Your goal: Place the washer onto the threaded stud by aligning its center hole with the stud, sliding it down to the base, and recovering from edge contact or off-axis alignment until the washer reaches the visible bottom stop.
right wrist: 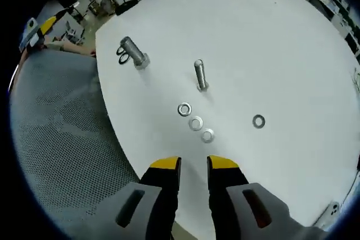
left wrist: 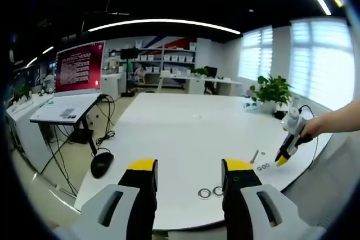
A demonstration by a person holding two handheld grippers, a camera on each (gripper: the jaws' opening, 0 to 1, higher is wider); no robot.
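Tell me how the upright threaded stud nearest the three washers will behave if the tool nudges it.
The upright threaded stud looks tall and narrow, standing on its small head, so a sideways nudge would likely tip it. Once down, its round shank would probably roll on the smooth white table. It looks like rigid metal, so it shouldn't bend.

1. A silver threaded metal stud (right wrist: 200,75) stands upright on its head, ahead of the right gripper's (right wrist: 193,164) jaws and slightly beyond the washers.
2. Three small flat silver ring washers (right wrist: 195,122) lie in a diagonal row between the stud and the jaws, flat on the white surface.
3. A fourth flat silver washer (right wrist: 258,121) lies apart, off to the right of the jaws.
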